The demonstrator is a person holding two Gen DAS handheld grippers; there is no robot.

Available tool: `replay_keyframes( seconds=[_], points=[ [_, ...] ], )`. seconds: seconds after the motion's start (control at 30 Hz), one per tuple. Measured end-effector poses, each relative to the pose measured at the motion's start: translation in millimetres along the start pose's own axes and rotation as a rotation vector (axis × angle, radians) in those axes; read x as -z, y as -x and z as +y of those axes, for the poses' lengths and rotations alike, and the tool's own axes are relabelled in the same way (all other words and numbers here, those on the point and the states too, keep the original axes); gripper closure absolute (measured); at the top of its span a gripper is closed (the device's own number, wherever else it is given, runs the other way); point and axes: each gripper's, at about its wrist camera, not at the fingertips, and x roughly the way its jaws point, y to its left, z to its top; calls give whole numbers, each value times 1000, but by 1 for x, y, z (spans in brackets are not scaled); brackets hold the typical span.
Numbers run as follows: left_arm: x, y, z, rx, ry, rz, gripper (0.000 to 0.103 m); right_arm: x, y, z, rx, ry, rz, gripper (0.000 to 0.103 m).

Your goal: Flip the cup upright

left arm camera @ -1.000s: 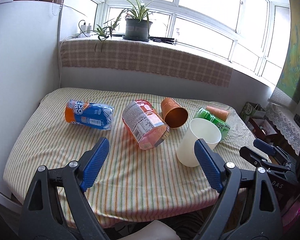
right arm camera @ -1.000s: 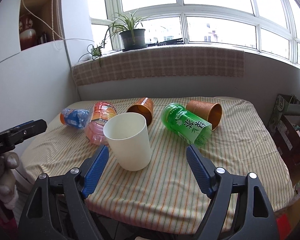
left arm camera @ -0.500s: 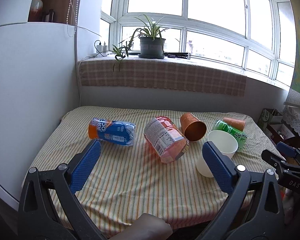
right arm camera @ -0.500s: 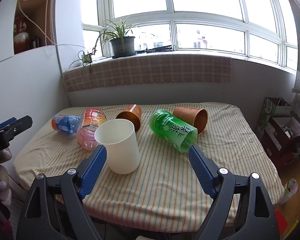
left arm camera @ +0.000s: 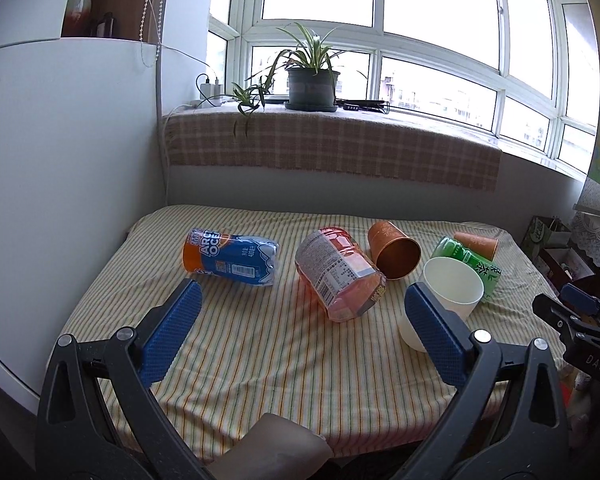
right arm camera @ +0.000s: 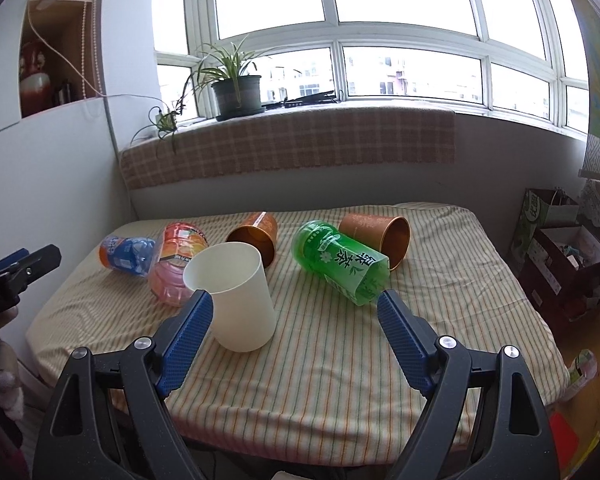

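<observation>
A white cup (right arm camera: 236, 296) stands upright, mouth up, on the striped tablecloth (right arm camera: 340, 360); it also shows in the left wrist view (left arm camera: 446, 296). Two copper cups lie on their sides: one near the middle (right arm camera: 256, 238) (left arm camera: 394, 250), one at the far right (right arm camera: 380, 236) (left arm camera: 476, 244). My left gripper (left arm camera: 300, 328) is open and empty, above the table's near edge. My right gripper (right arm camera: 294, 332) is open and empty, just right of the white cup and apart from it.
A blue and orange bottle (left arm camera: 230, 256), a pink bottle (left arm camera: 340, 276) and a green bottle (right arm camera: 342, 266) lie on their sides. A white wall panel (left arm camera: 60, 160) stands at the left. A potted plant (left arm camera: 312, 84) sits on the windowsill. Boxes (right arm camera: 560, 256) stand right of the table.
Both grippers have drawn back and up from the table, so the objects look farther away. The white cup stays upright where it was.
</observation>
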Motion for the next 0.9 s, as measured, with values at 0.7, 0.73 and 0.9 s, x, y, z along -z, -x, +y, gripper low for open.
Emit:
replay_keyframes(
  seconds=[0.7,0.73,0.9],
  points=[
    [1,0,5,-5,9,9,0,1,-2,-3,-4,-25,8,19],
    [1,0,5,-5,9,7,0,1,-2,-3,-4,-25,9,19],
    [1,-1,5,-4,8,8,0,1,-3,-3,-7,-29,11,19]
  ],
)
